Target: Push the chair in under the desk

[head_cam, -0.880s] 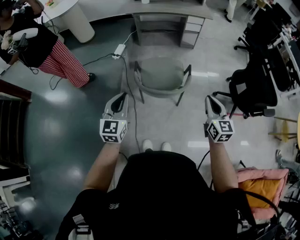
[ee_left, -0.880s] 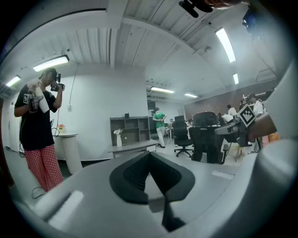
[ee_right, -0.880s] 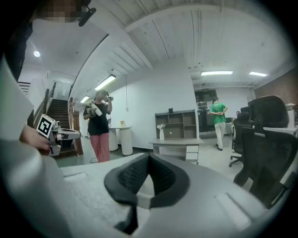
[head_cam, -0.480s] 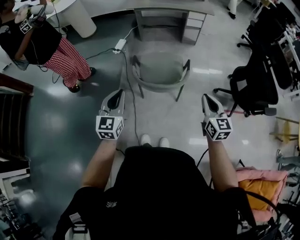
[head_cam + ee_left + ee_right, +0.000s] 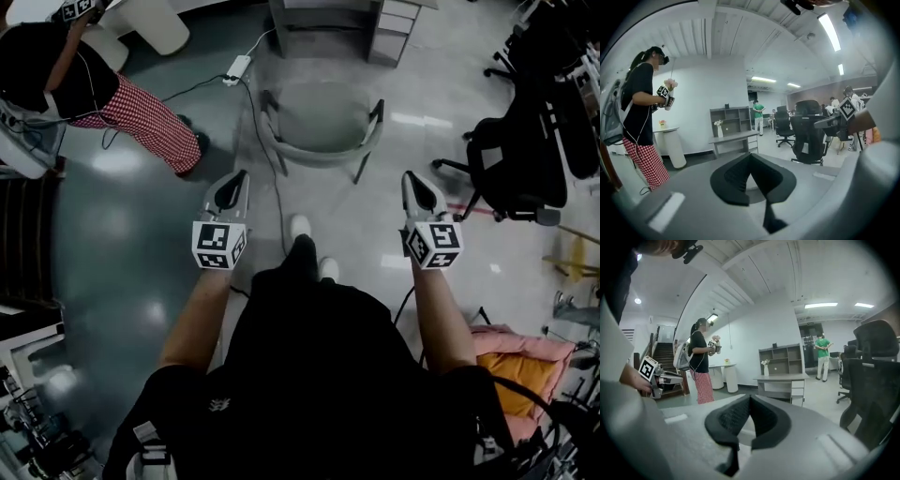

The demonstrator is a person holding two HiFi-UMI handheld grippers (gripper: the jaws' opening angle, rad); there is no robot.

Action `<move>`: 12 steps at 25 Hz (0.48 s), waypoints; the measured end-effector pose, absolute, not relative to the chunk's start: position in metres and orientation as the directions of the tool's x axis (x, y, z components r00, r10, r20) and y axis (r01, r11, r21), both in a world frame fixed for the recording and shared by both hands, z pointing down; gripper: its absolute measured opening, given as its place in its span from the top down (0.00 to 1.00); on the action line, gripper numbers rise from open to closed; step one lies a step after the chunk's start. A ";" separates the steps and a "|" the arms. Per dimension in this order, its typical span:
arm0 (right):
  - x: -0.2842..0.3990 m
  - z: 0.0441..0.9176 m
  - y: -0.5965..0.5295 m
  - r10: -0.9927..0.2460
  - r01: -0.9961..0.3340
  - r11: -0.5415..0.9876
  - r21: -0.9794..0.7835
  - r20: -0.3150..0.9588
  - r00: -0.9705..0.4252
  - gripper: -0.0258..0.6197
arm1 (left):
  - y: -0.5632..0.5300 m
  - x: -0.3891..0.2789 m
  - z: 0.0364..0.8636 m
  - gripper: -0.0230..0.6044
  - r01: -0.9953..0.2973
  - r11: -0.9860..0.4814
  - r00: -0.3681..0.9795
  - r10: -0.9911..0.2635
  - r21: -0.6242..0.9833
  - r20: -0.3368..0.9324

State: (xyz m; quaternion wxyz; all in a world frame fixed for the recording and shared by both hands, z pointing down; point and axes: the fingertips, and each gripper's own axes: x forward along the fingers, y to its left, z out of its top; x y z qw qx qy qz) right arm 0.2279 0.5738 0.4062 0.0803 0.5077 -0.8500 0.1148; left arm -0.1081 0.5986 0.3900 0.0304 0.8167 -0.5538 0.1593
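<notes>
Stands nearer the grey curved-back chair than a moment ago. Holds left gripper and right gripper behind that chair, not touching, jaws closed, empty. Shows chair before the grey drawer desk, pulled out.

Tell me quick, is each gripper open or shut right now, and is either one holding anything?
Grey left gripper: shut, holding nothing.
Grey right gripper: shut, holding nothing.
</notes>
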 end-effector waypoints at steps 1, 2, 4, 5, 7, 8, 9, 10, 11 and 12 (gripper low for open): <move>0.228 0.408 0.569 -0.846 -0.884 0.453 -0.116 0.258 -0.467 0.96 | 0.591 -0.108 0.393 0.96 -0.910 -0.393 0.342 -0.891 -0.130 0.297; 0.227 0.410 0.565 -0.845 -0.885 0.450 -0.118 0.264 -0.465 0.96 | 0.583 -0.108 0.396 0.96 -0.904 -0.405 0.352 -0.887 -0.135 0.299; 0.224 0.415 0.558 -0.841 -0.885 0.451 -0.111 0.280 -0.464 0.96 | 0.565 -0.106 0.402 0.96 -0.885 -0.439 0.380 -0.873 -0.153 0.304; 0.222 0.418 0.553 -0.839 -0.887 0.450 -0.106 0.290 -0.461 0.96 | 0.555 -0.106 0.405 0.96 -0.875 -0.456 0.395 -0.866 -0.162 0.306; 0.219 0.425 0.540 -0.840 -0.894 0.437 -0.104 0.308 -0.446 0.96 | 0.536 -0.107 0.412 0.96 -0.862 -0.479 0.416 -0.855 -0.165 0.310; 0.216 0.429 0.533 -0.840 -0.897 0.428 -0.107 0.318 -0.439 0.96 | 0.526 -0.108 0.415 0.96 -0.858 -0.488 0.424 -0.850 -0.161 0.313; 0.212 0.432 0.526 -0.840 -0.900 0.421 -0.110 0.328 -0.433 0.96 | 0.517 -0.109 0.419 0.96 -0.854 -0.497 0.434 -0.844 -0.155 0.317; 0.207 0.435 0.518 -0.838 -0.902 0.416 -0.111 0.337 -0.428 0.96 | 0.508 -0.111 0.423 0.96 -0.848 -0.508 0.445 -0.836 -0.148 0.321; 0.200 0.438 0.510 -0.836 -0.904 0.414 -0.110 0.346 -0.426 0.96 | 0.499 -0.113 0.426 0.96 -0.842 -0.520 0.457 -0.828 -0.142 0.326; 0.193 0.440 0.502 -0.835 -0.905 0.412 -0.109 0.353 -0.422 0.96 | 0.491 -0.116 0.430 0.96 -0.836 -0.532 0.467 -0.819 -0.135 0.332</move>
